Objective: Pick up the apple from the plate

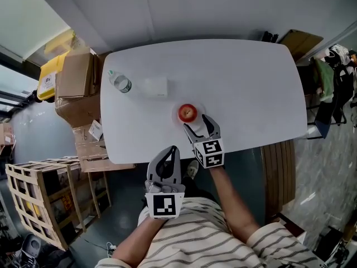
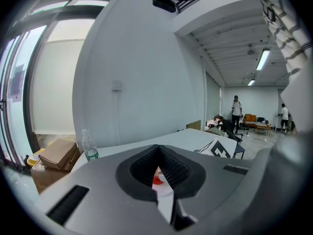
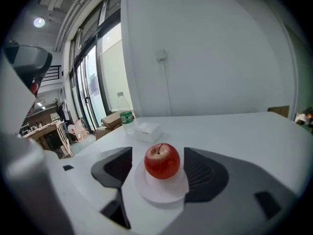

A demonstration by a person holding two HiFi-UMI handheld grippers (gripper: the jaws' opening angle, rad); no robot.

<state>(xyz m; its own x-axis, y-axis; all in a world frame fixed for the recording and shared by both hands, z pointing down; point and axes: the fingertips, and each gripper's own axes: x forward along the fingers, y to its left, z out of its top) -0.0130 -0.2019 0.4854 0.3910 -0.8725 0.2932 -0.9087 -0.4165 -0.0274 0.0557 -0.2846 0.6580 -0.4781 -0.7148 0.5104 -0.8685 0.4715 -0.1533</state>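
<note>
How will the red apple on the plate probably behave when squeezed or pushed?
The apple looks round and glossy, so it may roll or slip if pushed. It seems firm, likely tolerating a steady squeeze. The flat plate would hardly stop it.

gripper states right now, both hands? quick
Left gripper: closed, empty.
Right gripper: open, holding nothing; the apple sits on the plate just ahead of its fingers, untouched.
</note>
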